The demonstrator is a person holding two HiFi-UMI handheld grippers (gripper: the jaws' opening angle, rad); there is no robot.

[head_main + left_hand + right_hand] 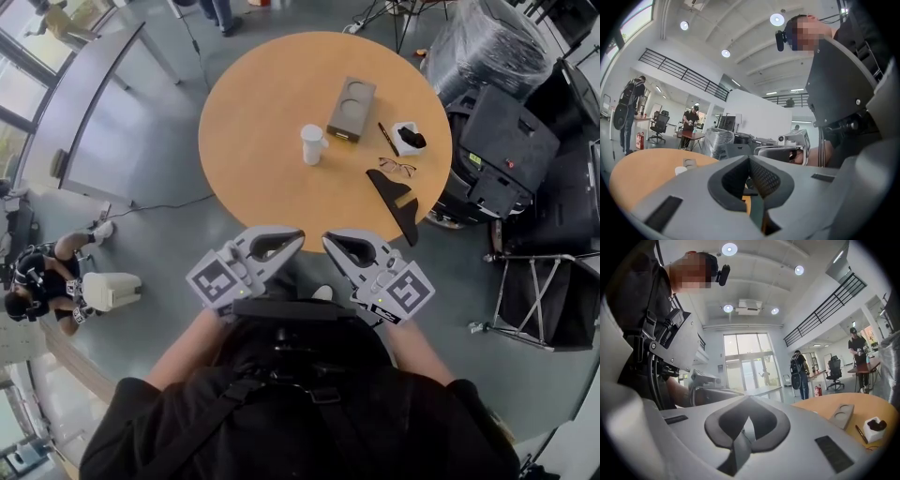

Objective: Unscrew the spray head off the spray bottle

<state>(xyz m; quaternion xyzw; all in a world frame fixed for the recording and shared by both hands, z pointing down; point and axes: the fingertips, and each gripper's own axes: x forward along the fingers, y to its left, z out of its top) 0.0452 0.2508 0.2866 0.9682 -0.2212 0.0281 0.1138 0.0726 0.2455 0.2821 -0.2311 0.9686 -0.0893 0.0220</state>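
Both claws are closed on nothing right now. Left claw point(292, 236) and right claw point(334, 242) are up in front of my chest with their tips nearly meeting, jaws pressed together with nothing in either one.

What I take for the bottle point(312, 144) is the white upright thing on the counter point(262, 112), just beside the grey tray point(352, 109), on the corner of the tray facing me and a bit to my left. Honestly can't make out the spray head on it from here, too small.

The bit that matters: both claws are well on my side of the tray, out past the counter's near rim, so the bottle is straight ahead of them, pretty much on the line running between the two tips. I'd say the left is nearer by a hair, but it's basically a tie.

The bottle stands upright, so its long axis is vertical, and my claws look roughly level. My guess is that's handy: one claw comes in from the side to clamp the body, while the other takes the top and twists around that vertical line. Both need to open first, obviously.
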